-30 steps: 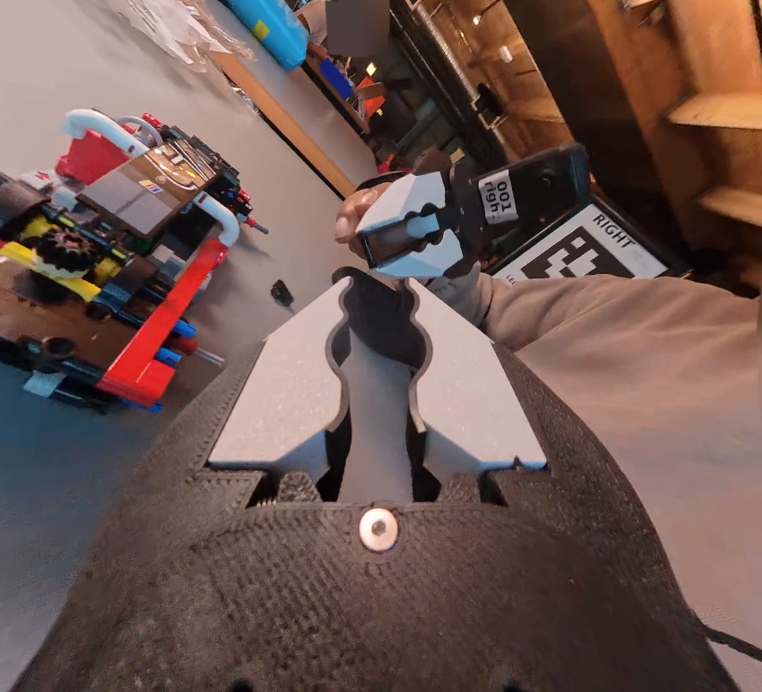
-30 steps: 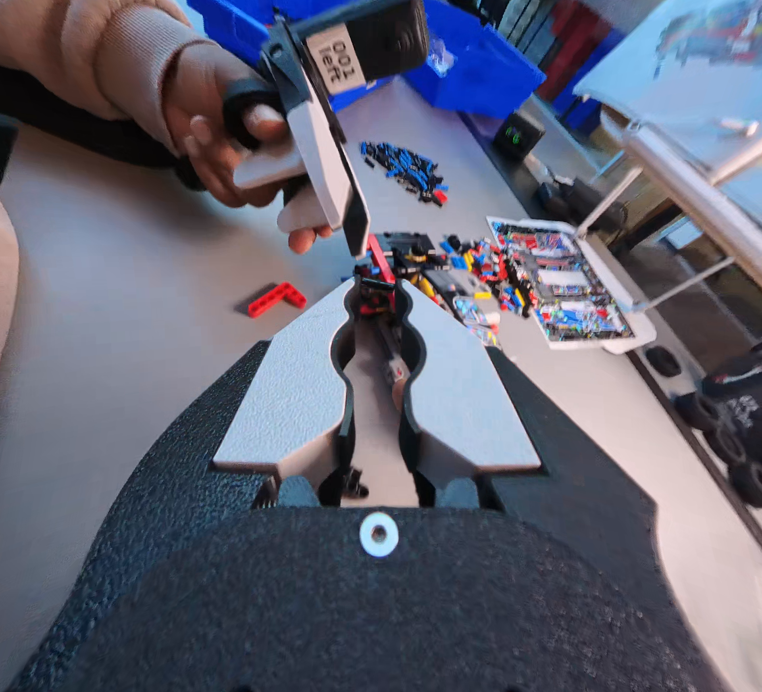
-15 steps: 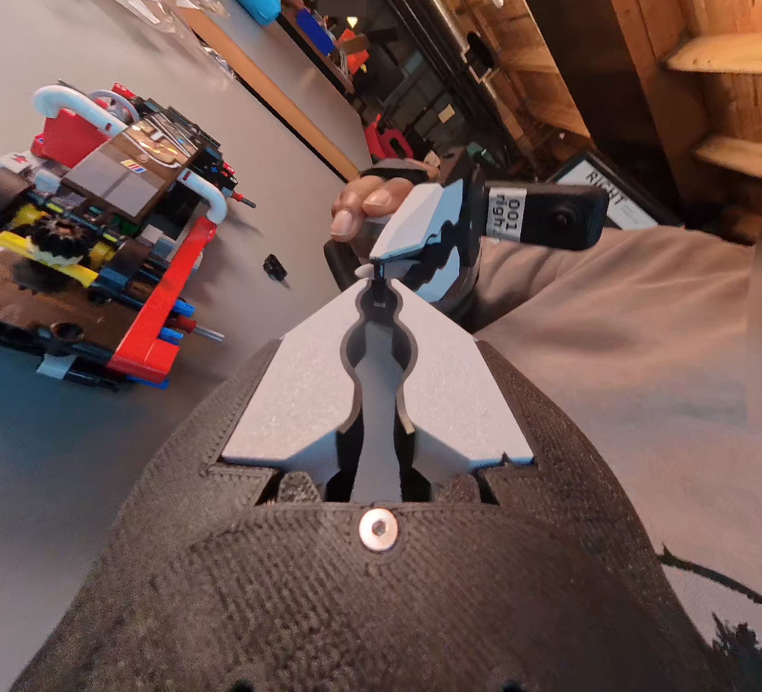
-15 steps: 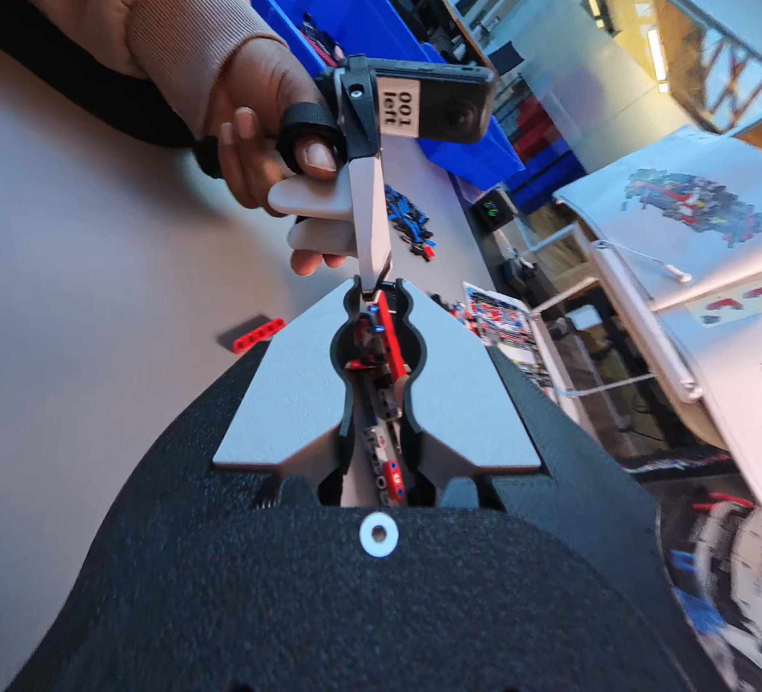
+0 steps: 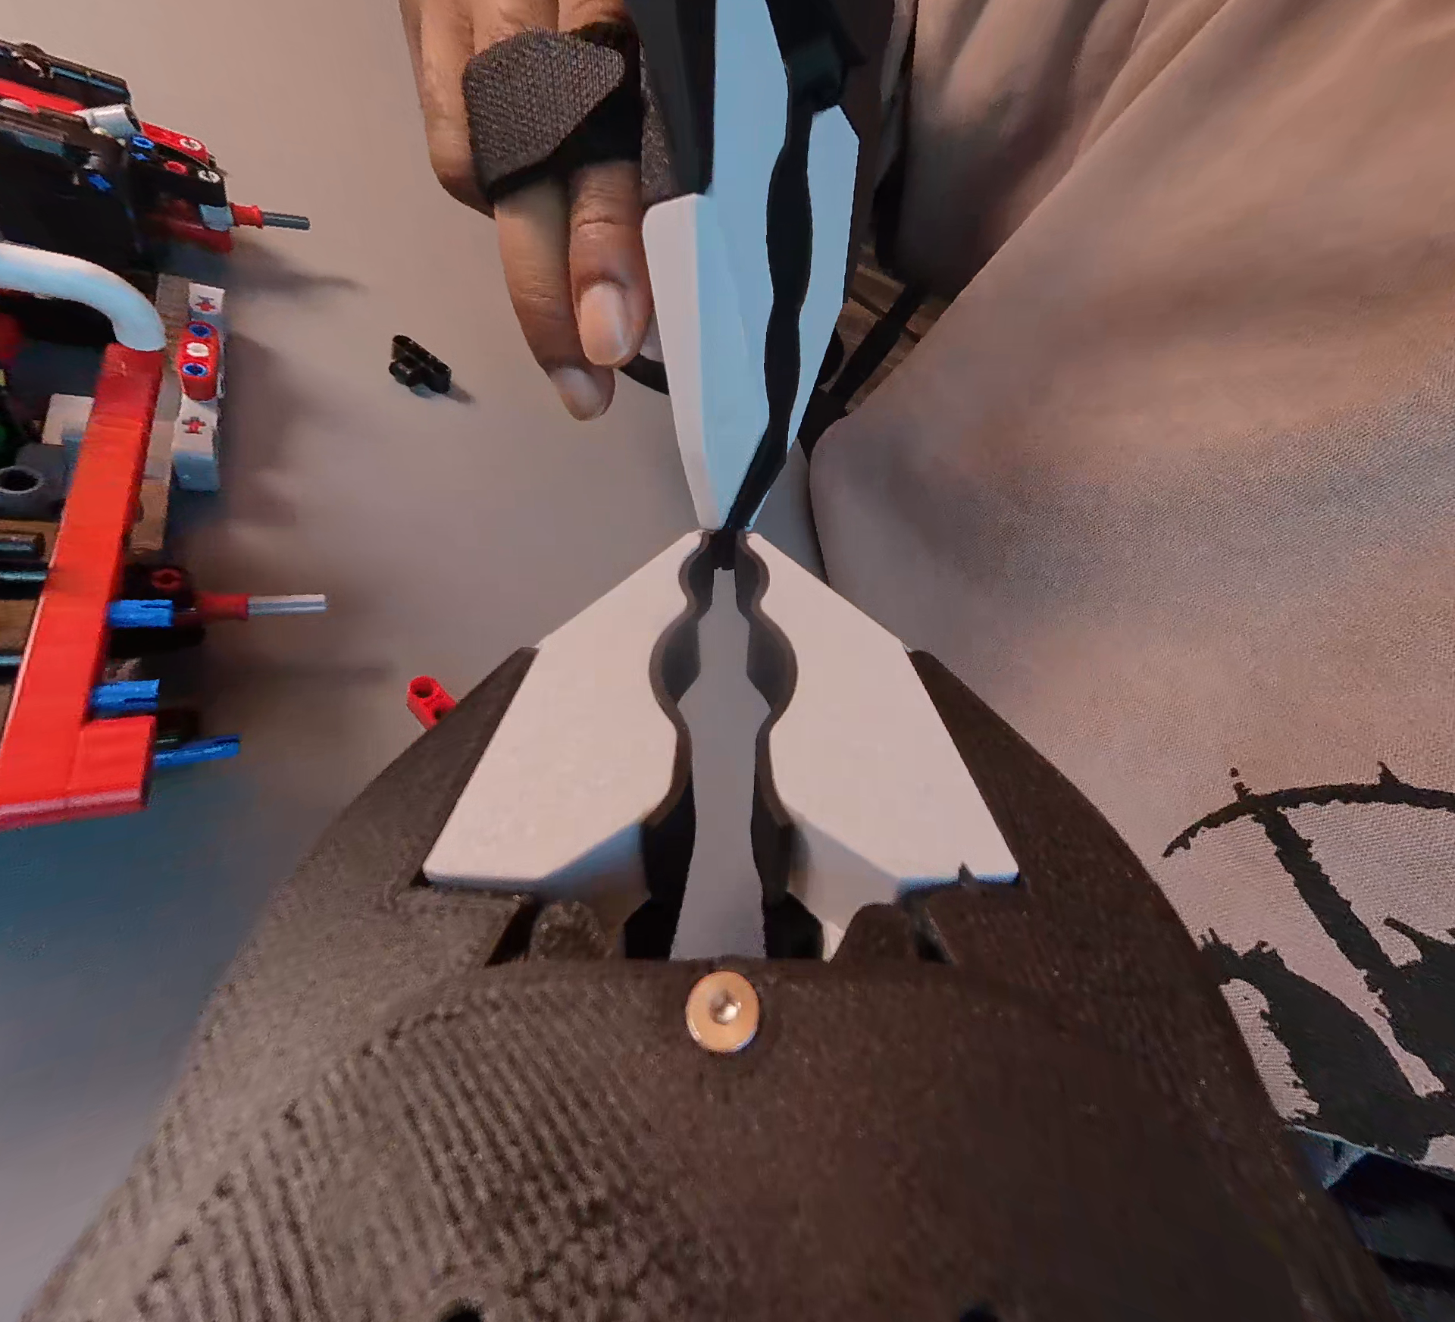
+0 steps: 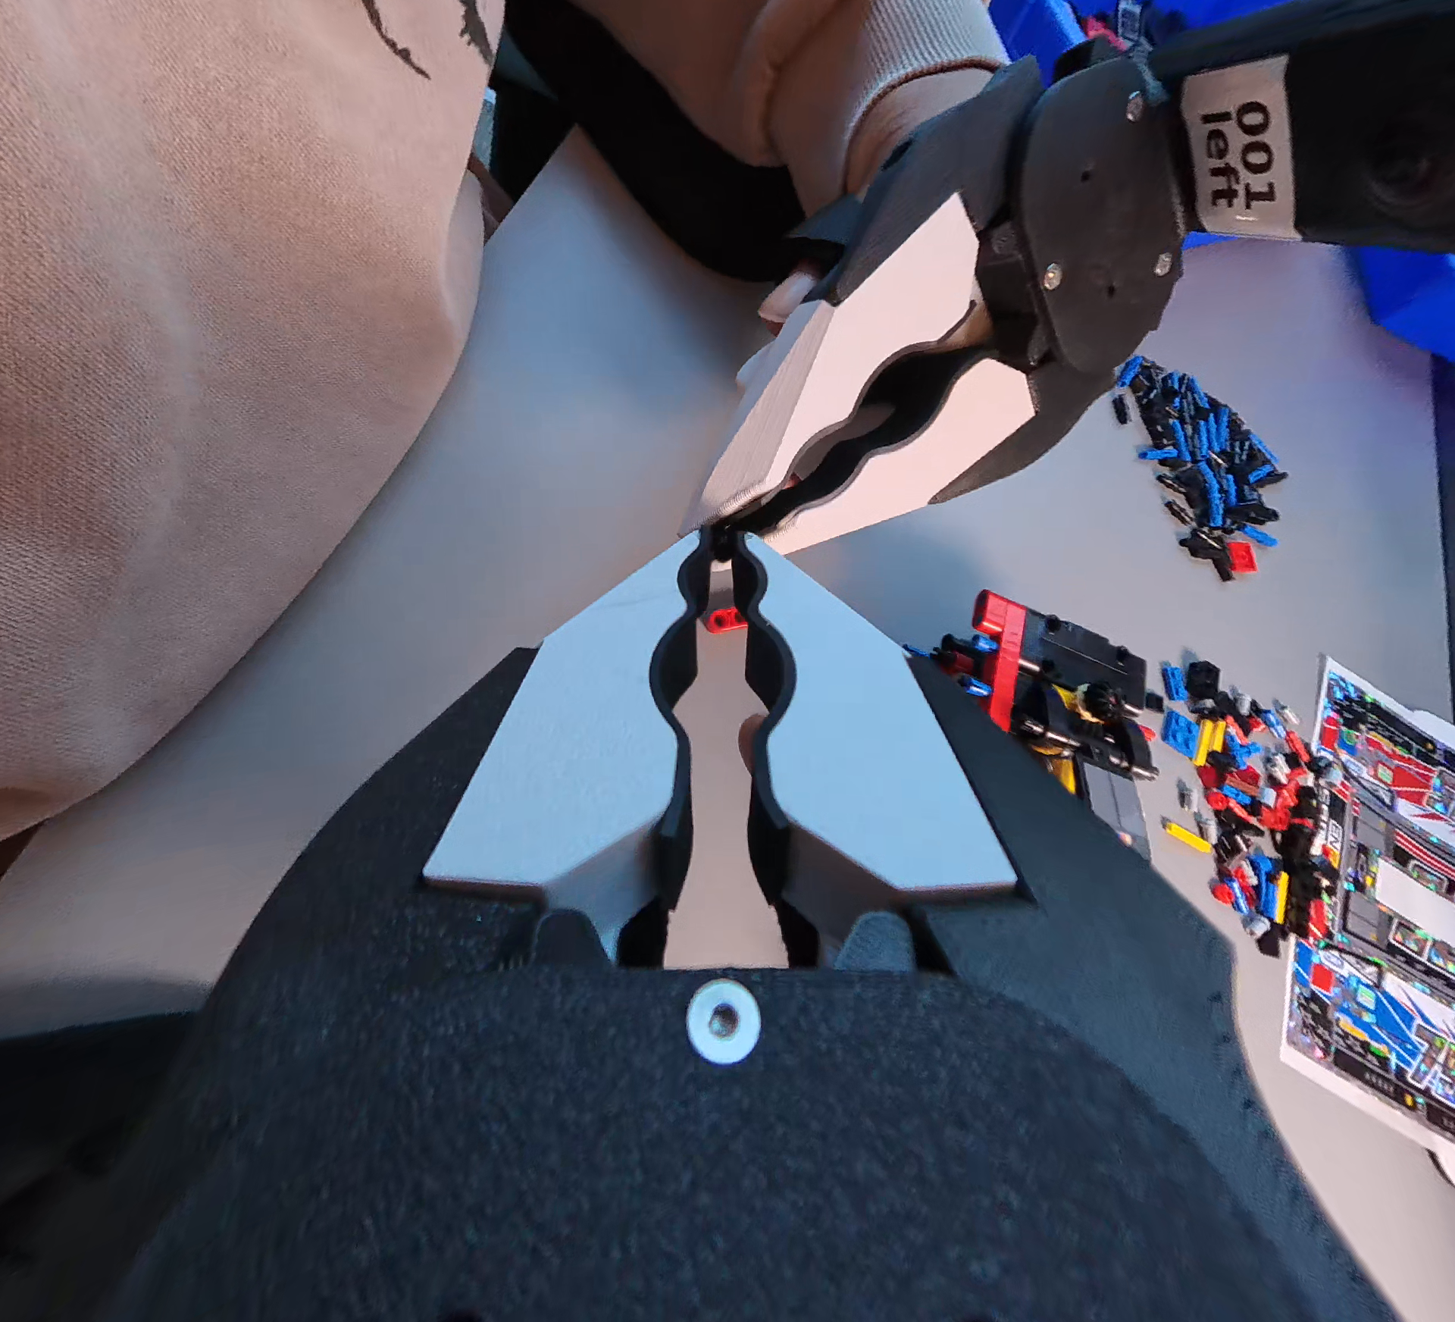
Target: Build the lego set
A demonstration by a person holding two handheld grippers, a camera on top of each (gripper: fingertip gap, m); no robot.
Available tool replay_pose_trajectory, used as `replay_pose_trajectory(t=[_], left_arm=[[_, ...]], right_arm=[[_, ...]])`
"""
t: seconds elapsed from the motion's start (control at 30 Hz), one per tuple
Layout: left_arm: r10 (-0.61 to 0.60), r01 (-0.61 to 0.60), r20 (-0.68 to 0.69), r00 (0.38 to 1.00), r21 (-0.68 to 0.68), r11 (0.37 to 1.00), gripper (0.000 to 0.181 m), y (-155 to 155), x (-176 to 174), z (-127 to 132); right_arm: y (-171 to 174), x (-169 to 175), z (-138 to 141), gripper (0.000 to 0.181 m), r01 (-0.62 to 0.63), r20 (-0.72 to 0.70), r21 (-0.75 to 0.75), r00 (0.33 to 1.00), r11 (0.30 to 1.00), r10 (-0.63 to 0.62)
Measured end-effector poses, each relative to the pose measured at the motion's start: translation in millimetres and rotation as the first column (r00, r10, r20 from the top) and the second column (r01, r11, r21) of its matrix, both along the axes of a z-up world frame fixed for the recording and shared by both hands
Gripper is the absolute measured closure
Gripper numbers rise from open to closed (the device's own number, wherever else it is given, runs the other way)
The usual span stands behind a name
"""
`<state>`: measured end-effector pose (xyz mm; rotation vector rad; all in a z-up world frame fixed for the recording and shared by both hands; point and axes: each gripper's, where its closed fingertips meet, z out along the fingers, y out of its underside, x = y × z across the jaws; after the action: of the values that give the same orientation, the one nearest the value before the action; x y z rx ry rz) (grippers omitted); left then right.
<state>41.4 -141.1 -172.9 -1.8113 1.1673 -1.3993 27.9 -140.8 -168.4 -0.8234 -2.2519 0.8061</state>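
To the left of your jaws, the partly built red and black lego model point(image 5: 87, 575) sits on the grey table point(image 5: 354, 497), with a small black connector piece point(image 5: 421, 364) lying loose between it and the jaws. Your left gripper point(image 5: 720, 550) is nearly closed, tips pinching a tiny black lego piece point(image 5: 723, 553). Your right gripper point(image 6: 723, 545) meets it tip to tip, nearly closed on the same piece. Right of those jaws lie loose blue and black pins point(image 6: 1205, 457) and a sticker sheet point(image 6: 1386, 890).

Plain grey tabletop point(image 5: 409, 63)
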Motion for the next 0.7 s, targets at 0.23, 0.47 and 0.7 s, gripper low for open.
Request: replay_pose_trajectory(t=[0.23,0.47,0.7], left_arm=[[0.081,-0.082,0.064,0.995,0.016,0.997,0.177,11.9,-9.9,12.3],[0.086,-0.089,0.088,0.992,0.026,0.996,0.179,11.1,-8.4,17.5],[0.058,-0.062,0.086,0.995,0.038,0.997,0.179,5.9,-6.7,16.4]], right_arm=[[12.0,-5.4,11.1,0.179,0.079,-0.085,-0.052,0.993,0.995,-0.083],[11.4,-2.4,17.0,0.179,0.118,-0.126,-0.083,0.984,0.99,-0.128],[6.3,-0.9,15.9,0.179,0.108,-0.11,-0.077,0.987,0.991,-0.116]])
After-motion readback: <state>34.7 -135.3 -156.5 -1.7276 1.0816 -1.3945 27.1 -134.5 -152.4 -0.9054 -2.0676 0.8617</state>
